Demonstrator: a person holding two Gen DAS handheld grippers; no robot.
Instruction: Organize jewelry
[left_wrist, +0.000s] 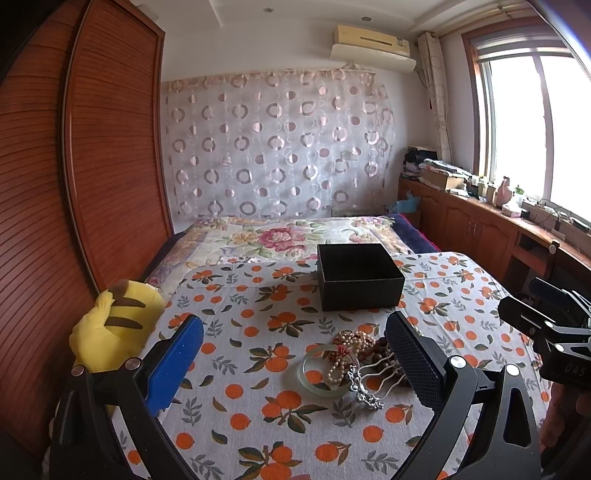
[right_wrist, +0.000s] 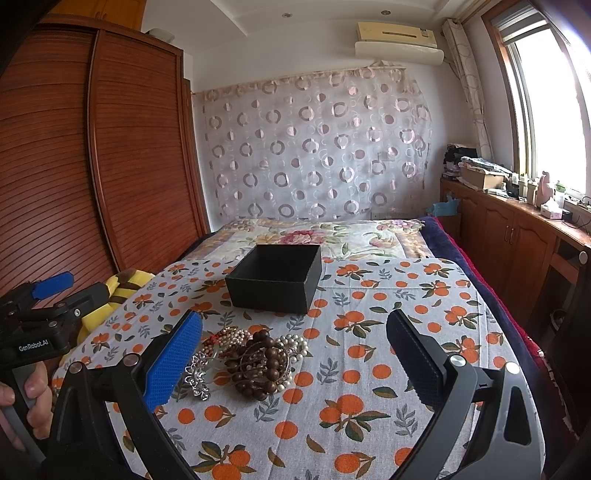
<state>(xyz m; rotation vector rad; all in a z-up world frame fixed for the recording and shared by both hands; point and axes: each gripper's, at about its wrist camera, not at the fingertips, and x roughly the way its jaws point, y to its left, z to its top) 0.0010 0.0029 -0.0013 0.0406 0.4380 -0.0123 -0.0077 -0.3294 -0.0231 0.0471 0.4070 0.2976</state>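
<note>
A heap of jewelry lies on the orange-print cloth: a pale green bangle (left_wrist: 318, 374), a pearl strand (left_wrist: 345, 350), a silver ornate comb (left_wrist: 365, 387) and dark brown wooden beads (right_wrist: 260, 363). Pearls (right_wrist: 293, 343) and the silver piece (right_wrist: 197, 376) also show in the right wrist view. An open black box (left_wrist: 358, 277) (right_wrist: 275, 278) stands behind the heap. My left gripper (left_wrist: 295, 365) is open, with the heap near its right finger. My right gripper (right_wrist: 293, 360) is open, with the heap near its left finger. Both are empty.
A yellow striped plush toy (left_wrist: 110, 332) lies at the cloth's left edge. A wooden slatted wardrobe (left_wrist: 92, 166) stands on the left. A wooden cabinet (right_wrist: 517, 236) with clutter runs under the window on the right. A floral bedspread (left_wrist: 277, 236) lies behind the box.
</note>
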